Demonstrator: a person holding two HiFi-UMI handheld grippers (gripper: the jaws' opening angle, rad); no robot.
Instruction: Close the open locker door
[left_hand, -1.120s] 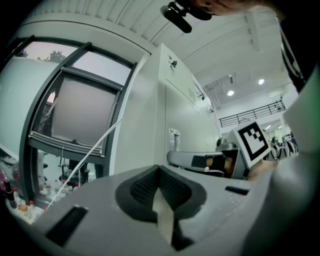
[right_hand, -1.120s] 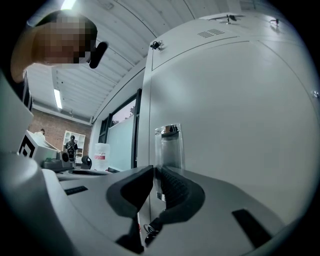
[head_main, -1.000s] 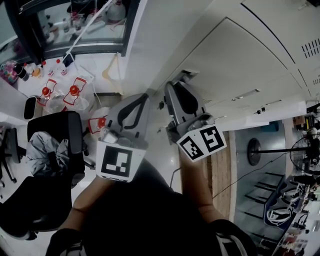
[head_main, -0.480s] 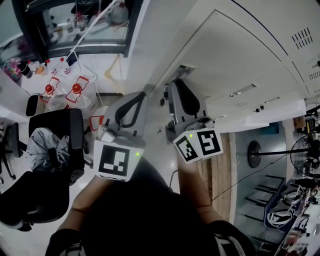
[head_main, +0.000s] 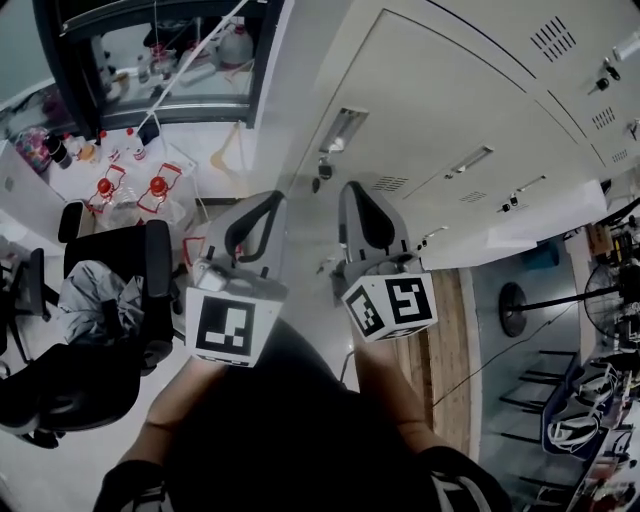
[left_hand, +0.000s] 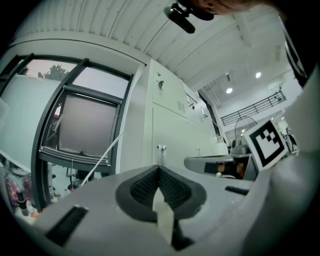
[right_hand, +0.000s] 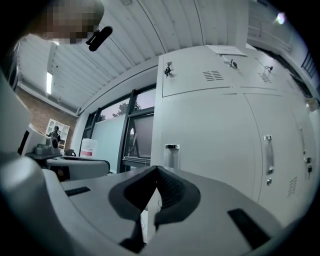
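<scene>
- Locker bank (head_main: 560, 130): white, fills the upper right of the head view.
- Locker door (head_main: 430, 100): directly ahead of both claws and apparently flush with its neighbours. Its handle (right_hand: 171, 155) stands just beyond the right claw's tips.
- Window (head_main: 160, 50): dark-framed, to the left of the lockers.
- Office chair (head_main: 100, 330): black, at the left, near the red-capped bottles (head_main: 158, 187).
- Left claw (head_main: 272, 200): clenched, empty.
- Right claw (head_main: 352, 190): jaws have just closed, with nothing between them.

No readable text or number on the lockers (head_main: 450, 130) or elsewhere
</scene>
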